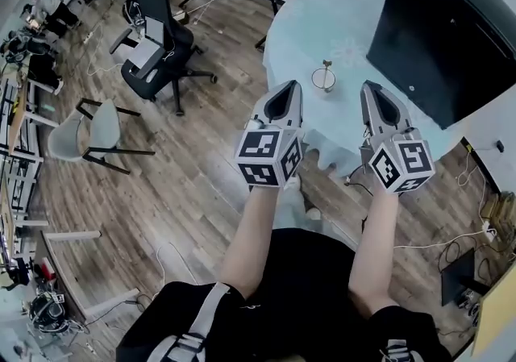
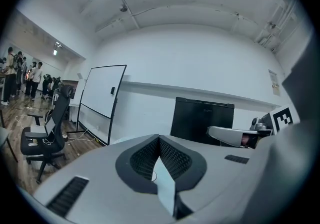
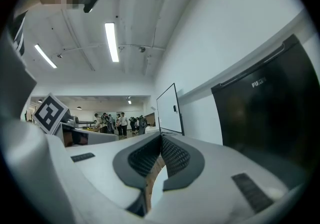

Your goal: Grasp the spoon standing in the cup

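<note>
Spoon (image 1: 326,67) in cup (image 1: 323,81) tiny, black screen (image 1: 443,30) cut by frame edge

Round table (image 1: 302,30): open top ahead of my left gripper (image 1: 287,88) and my right gripper (image 1: 373,88), free lanes to the cup (image 1: 324,79) from near and left. Black screen (image 1: 439,26) walls the far right. Office chair (image 1: 157,50) on the floor, left, well apart.
</note>
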Demonstrator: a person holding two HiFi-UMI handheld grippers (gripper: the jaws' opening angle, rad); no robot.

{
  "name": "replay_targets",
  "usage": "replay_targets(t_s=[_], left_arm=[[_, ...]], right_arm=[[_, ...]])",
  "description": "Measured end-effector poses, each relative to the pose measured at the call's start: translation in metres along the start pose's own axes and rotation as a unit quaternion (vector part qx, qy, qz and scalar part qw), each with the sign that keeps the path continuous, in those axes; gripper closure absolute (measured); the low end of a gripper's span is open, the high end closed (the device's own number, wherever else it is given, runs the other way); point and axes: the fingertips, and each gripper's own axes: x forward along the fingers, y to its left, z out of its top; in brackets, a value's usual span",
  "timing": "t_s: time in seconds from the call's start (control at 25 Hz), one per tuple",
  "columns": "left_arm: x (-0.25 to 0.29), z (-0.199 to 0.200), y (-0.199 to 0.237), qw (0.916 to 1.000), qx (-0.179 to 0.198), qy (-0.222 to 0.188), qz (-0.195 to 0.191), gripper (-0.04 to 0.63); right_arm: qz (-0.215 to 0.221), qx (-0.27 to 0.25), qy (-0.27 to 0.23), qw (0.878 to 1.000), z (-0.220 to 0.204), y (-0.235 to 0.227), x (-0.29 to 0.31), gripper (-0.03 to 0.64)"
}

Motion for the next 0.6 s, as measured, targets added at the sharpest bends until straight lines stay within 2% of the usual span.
replay_targets(t_s=[0.32, 0.52, 0.6], left_arm=[[0.063, -0.017, 0.016, 0.9995, -0.019, 0.025, -0.003, 0.586], [0.099, -0.044, 0.031, 0.9978, -0.016, 0.063, -0.007, 0.586], [0.107, -0.056, 0.036, 0.9968, -0.010, 0.078, -0.010, 0.586]], right_arm=[[-0.007, 0.001, 0.024, 1.000, -0.016, -0.036, 0.036, 0.612], [0.010, 0.016, 0.060, 0.998, -0.055, -0.035, 0.071, 0.610], [0.015, 0.028, 0.072, 0.997, -0.069, -0.036, 0.083, 0.566]])
